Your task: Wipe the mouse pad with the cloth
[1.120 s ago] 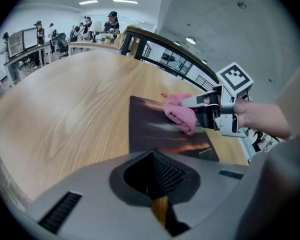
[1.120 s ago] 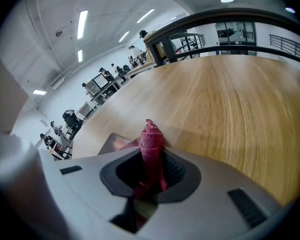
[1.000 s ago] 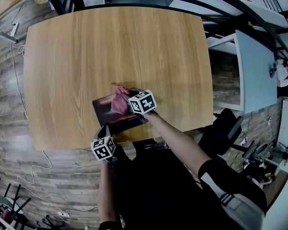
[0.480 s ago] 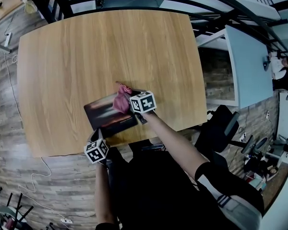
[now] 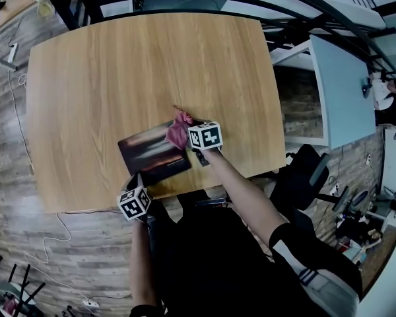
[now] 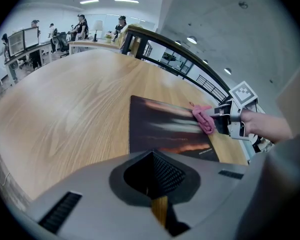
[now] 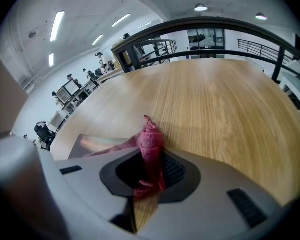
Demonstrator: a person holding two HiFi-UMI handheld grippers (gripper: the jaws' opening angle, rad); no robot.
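Head view: a wooden table [image 5: 119, 58] carries a dark mouse pad [image 5: 148, 152] near its front edge. The left gripper [image 5: 139, 179], jaws pressed together on nothing, sits just short of the pad's near edge. The right gripper [image 5: 187, 135] pinches a pink cloth [image 5: 179, 129] at the pad's far right corner.

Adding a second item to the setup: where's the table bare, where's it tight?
Free: all of the table beyond the mouse pad, plus the strip from the pad to the left edge. Crowded: the near edge, where the pad, the cloth in the right gripper and the left gripper bunch up.
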